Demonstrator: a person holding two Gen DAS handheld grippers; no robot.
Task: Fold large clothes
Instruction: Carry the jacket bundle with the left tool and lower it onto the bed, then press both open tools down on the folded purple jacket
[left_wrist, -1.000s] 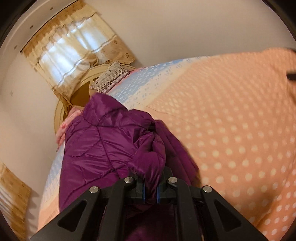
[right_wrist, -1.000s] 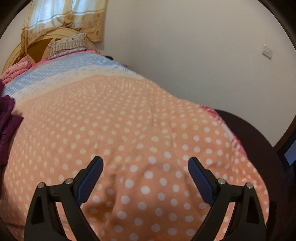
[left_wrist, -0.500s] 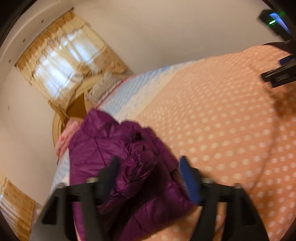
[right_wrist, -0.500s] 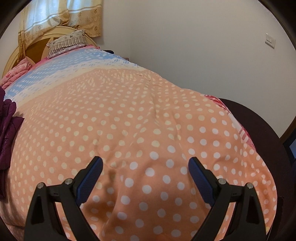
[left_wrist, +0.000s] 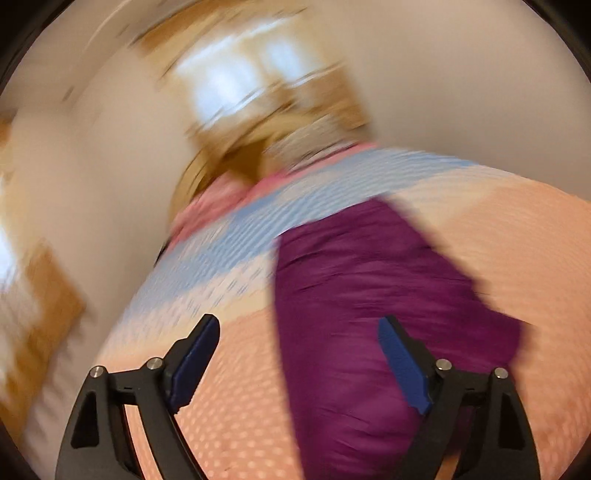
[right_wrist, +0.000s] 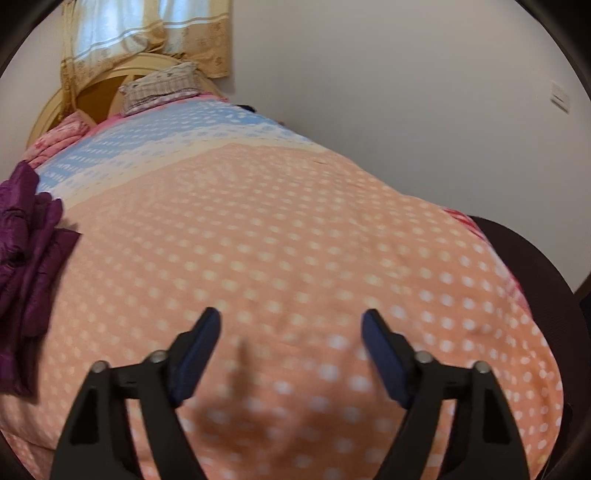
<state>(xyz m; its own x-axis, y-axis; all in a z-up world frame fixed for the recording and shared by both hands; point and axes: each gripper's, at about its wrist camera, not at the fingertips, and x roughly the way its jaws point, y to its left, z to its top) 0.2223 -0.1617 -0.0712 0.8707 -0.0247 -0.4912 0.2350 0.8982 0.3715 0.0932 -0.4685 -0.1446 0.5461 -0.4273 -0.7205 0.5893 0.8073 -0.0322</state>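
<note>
A purple puffer jacket lies on the bed's orange polka-dot cover; the left wrist view is motion-blurred. My left gripper is open and empty, held above the jacket's near left edge. In the right wrist view the jacket lies crumpled at the far left edge. My right gripper is open and empty above the orange cover, well to the right of the jacket.
The cover turns blue and white toward the wooden headboard, where a plaid pillow and a pink blanket lie. A curtained window is behind. A dark chair stands at the bed's right side.
My left gripper let go of the jacket, opened wide and swung fast to the left and back. The jacket now lies free on the bed. My right gripper drifted slightly, still open.
</note>
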